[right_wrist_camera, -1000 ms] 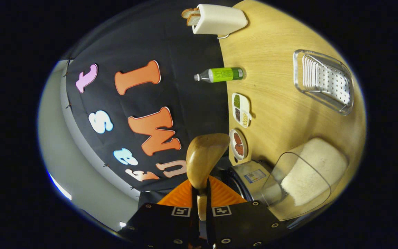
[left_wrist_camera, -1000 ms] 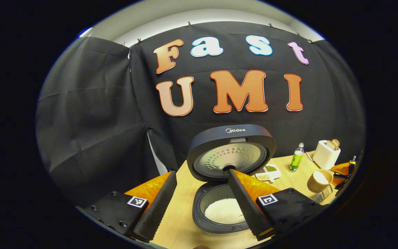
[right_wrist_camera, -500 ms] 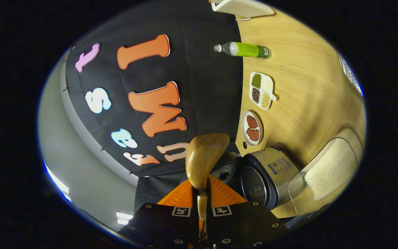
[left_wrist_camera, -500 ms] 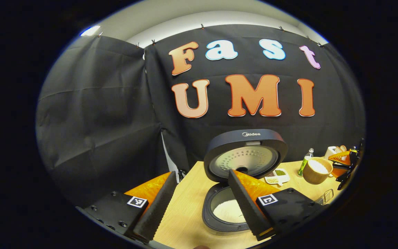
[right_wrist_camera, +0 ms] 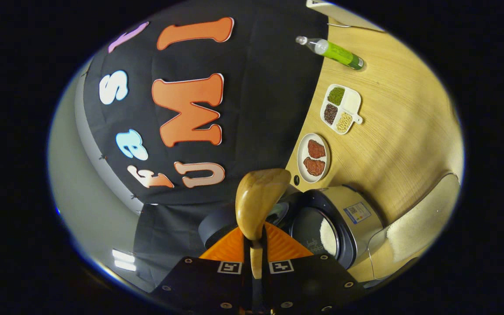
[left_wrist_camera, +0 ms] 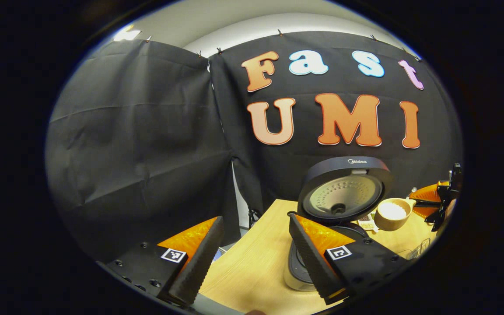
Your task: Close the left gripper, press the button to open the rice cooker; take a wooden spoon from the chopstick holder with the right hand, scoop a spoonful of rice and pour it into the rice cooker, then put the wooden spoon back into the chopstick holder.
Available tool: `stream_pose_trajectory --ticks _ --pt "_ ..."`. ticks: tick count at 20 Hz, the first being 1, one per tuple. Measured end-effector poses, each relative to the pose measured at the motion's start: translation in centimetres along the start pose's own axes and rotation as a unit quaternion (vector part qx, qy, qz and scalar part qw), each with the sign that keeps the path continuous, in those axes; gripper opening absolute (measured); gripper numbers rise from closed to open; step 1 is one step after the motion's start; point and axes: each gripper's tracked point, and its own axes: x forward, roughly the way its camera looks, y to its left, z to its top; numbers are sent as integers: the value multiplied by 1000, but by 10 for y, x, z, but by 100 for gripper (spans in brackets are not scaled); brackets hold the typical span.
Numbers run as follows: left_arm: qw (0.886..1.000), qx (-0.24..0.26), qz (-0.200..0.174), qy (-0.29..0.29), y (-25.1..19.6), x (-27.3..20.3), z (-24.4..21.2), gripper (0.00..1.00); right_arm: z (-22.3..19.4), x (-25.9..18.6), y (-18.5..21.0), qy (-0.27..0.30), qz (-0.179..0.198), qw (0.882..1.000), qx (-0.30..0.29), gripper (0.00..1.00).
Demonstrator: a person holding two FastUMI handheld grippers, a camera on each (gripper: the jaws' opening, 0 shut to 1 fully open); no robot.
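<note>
The right tool clamps the stiff, light wooden spoon by its handle; the left tool gapes.

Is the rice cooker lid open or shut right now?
Open. The lid stands raised, its perforated inner plate facing out, above the cooker, with rice visible inside.
</note>
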Motion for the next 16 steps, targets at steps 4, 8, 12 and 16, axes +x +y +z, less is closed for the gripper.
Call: stream_pose_trajectory --ticks 4,8,12,16 --pt "1000 -4 14 4 16 -7 -10 100 -5 13 4 -11 -24 994 -105 8" --pt "1000 -10 26 10 27 -11 -17 100 -5 25 12 -31 -45 978 -201 8" --pt "999 -10 37 16 36 -16 -23 100 -9 33 16 -47 -62 955 -286 8" --pt "999 -11 47 17 42 -22 -25 100 -12 35 16 -66 -78 934 -342 8"
